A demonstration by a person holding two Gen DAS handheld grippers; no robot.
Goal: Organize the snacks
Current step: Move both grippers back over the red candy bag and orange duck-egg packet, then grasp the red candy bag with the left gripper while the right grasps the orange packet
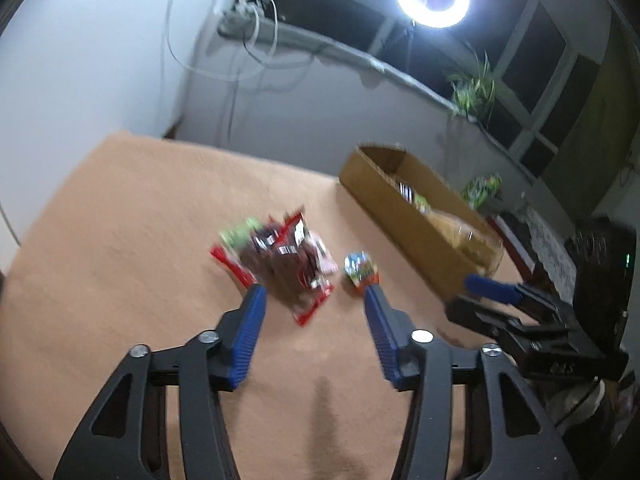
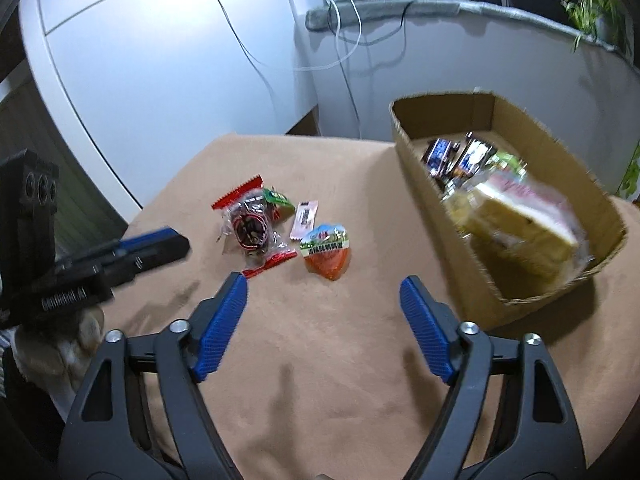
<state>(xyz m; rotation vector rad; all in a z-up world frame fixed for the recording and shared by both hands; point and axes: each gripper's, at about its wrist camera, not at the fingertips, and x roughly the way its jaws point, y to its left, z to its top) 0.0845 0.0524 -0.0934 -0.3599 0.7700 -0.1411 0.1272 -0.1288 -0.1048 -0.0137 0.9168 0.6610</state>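
1. Sorting loose snacks off the tan table cover into the cardboard box; judged mid-task, since box already holds several packs (dark wrappers at the far end, a large pale yellow pack nearer, blurred) while a small cluster lies out on the cover.
2. Remaining on the cover, largest first: clear bag with red ends showing dark contents, orange pouch with printed lid just beside it on the box side, slim pink sachet and small green packet tucked against the bag's far edge. Cluster near the box, not touching it.
3. Left gripper angled down over the cluster, jaws partly apart and empty; tips straddling the red-ended bag and the orange pouch in its own view (contact not resolvable, frame smeared).
4. Right gripper also tilted down, jaws standing wider, nothing between them; aimed at bare cover just short of the orange pouch, box off to its right.
5. Next move, as judgement: settling each gripper on one item only, lowering until pads bracket it, then closing. Crinkly film likely to slip or drag a neighbour, so a grip on a sealed edge looks safer.
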